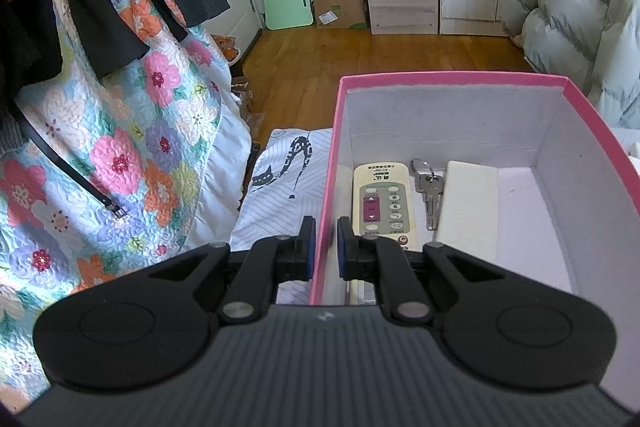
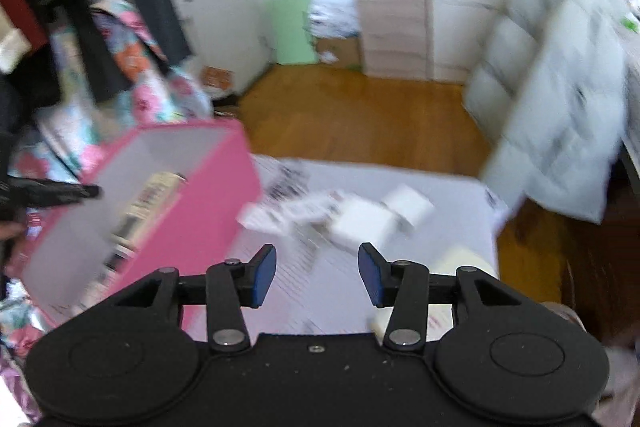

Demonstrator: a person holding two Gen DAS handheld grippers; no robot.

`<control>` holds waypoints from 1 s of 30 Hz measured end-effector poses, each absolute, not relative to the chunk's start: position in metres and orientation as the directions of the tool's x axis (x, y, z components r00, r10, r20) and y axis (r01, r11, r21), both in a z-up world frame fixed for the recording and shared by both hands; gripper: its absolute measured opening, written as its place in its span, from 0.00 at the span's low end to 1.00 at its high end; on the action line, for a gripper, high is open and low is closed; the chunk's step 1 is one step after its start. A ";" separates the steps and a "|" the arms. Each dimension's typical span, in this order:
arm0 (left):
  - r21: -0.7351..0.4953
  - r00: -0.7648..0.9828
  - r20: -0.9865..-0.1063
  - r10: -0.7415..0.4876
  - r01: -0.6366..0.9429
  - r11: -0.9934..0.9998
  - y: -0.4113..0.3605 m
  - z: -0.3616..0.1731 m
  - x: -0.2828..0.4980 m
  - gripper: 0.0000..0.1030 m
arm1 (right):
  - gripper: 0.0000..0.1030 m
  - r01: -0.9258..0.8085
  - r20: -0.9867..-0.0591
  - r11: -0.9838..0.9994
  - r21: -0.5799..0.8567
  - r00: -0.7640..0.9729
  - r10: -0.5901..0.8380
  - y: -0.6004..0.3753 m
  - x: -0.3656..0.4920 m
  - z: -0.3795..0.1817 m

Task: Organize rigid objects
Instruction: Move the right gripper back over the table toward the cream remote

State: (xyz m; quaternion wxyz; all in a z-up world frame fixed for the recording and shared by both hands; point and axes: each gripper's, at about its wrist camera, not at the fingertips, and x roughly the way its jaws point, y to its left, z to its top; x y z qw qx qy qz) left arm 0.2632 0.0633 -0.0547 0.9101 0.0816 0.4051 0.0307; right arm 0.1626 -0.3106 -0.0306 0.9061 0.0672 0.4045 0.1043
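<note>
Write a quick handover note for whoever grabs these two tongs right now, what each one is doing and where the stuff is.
Left tongs: shut on the near left wall of the pink box, steadying it.
Right tongs: open, empty, above the bedsheet; that view is motion-blurred.
Done: remote, keys and a flat white block lie side by side in the box.
Left: white items on the sheet ahead of the right tongs; too blurred to identify. Probably pick those next and place them in the box's free right side.
</note>
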 end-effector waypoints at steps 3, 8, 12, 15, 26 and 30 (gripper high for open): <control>0.177 0.670 -0.732 0.123 0.013 0.984 0.063 -0.055 0.262 0.10 | 0.53 -0.039 -0.749 0.979 0.201 0.637 0.179 -0.321 0.158 -0.056; 0.181 0.664 -0.736 0.132 0.006 0.983 0.061 -0.055 0.264 0.09 | 0.69 0.105 -0.762 0.965 0.238 0.637 0.119 -0.341 0.157 -0.089; 0.190 0.665 -0.734 0.138 0.006 0.982 0.060 -0.055 0.263 0.10 | 0.75 0.223 -0.768 0.931 0.288 0.635 0.085 -0.356 0.166 -0.110; 0.182 0.666 -0.734 0.133 0.004 0.983 0.059 -0.055 0.263 0.10 | 0.75 0.249 -0.773 0.925 0.287 0.631 0.070 -0.358 0.177 -0.120; 0.194 0.668 -0.731 0.140 0.007 0.981 0.059 -0.056 0.264 0.10 | 0.67 0.244 -0.770 0.967 0.075 0.630 -0.099 -0.339 0.196 -0.136; 0.197 0.669 -0.730 0.142 0.008 0.980 0.058 -0.056 0.264 0.10 | 0.61 0.151 -0.758 0.974 0.166 0.651 0.028 -0.336 0.183 -0.128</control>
